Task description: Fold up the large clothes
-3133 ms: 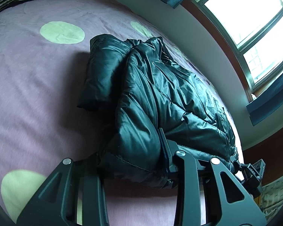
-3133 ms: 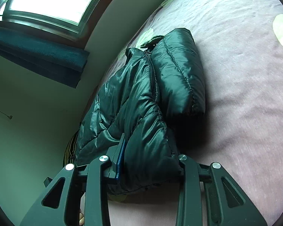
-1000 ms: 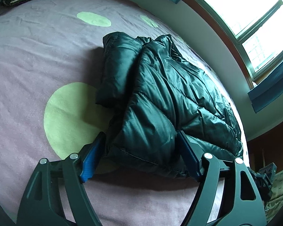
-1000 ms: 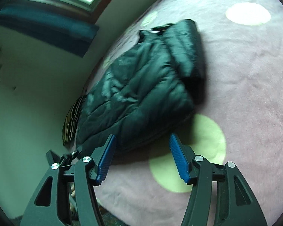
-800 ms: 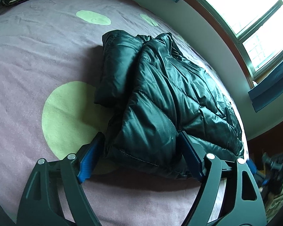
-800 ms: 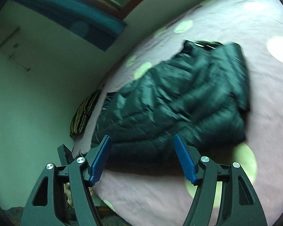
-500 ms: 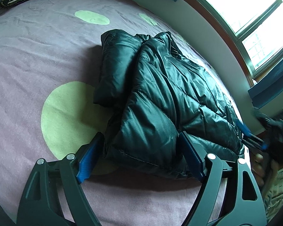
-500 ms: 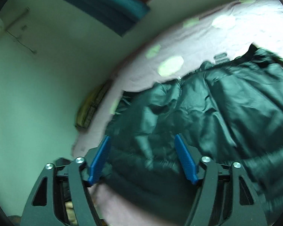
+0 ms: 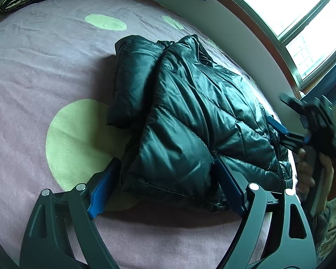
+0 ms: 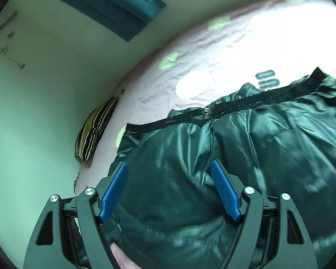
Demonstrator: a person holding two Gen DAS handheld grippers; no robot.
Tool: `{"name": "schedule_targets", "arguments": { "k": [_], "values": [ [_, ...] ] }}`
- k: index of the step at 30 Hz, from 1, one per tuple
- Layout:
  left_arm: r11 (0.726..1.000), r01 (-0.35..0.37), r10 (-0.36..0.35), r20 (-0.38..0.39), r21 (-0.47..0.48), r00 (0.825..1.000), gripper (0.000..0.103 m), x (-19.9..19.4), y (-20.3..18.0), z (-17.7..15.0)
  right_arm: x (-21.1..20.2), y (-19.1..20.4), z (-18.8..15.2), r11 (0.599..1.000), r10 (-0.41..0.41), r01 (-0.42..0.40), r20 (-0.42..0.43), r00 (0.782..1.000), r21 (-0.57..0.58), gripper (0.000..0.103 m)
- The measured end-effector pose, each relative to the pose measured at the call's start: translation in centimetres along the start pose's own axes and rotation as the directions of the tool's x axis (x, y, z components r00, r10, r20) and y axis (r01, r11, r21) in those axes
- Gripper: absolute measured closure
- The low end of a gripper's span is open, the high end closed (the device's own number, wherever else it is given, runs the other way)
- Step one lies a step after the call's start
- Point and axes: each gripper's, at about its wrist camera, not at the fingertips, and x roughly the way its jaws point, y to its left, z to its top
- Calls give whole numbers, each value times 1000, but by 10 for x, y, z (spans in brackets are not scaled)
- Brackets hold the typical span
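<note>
Both tongs, left (image 9: 165, 188) and right (image 10: 169, 190), are wide open around the dark green jacket (image 9: 190, 116) on the purple spotted bed (image 9: 44, 71).

1. I could read no text, label, brand, number or sign in either wrist view.
2. In the right wrist view I saw a small dark mark of rounded loops on the pale purple bedspread with green dots (image 10: 212, 51), just beyond the hem of the dark green quilted puffer jacket (image 10: 246, 157); it was too blurred for me to make out as letters or digits.
3. The jacket's shiny fabric showed me no legible tag or logo in the left wrist view either.
</note>
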Motion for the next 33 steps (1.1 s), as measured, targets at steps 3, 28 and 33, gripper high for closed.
{"name": "schedule_targets", "arguments": {
  "k": [3, 28, 33],
  "values": [
    [1000, 3, -3, -1, -2, 1000, 18, 0, 1, 0, 34, -14, 9, 998, -50, 54, -77, 996, 40, 27],
    [999, -6, 7, -2, 47, 1000, 11, 2, -5, -2, -35, 3, -64, 999, -19, 20, 12, 1000, -46, 27],
    [998, -1, 1, 0, 61, 1000, 6, 3, -8, -3, -33, 0, -82, 997, -7, 6, -18, 1000, -75, 18]
  ]
}}
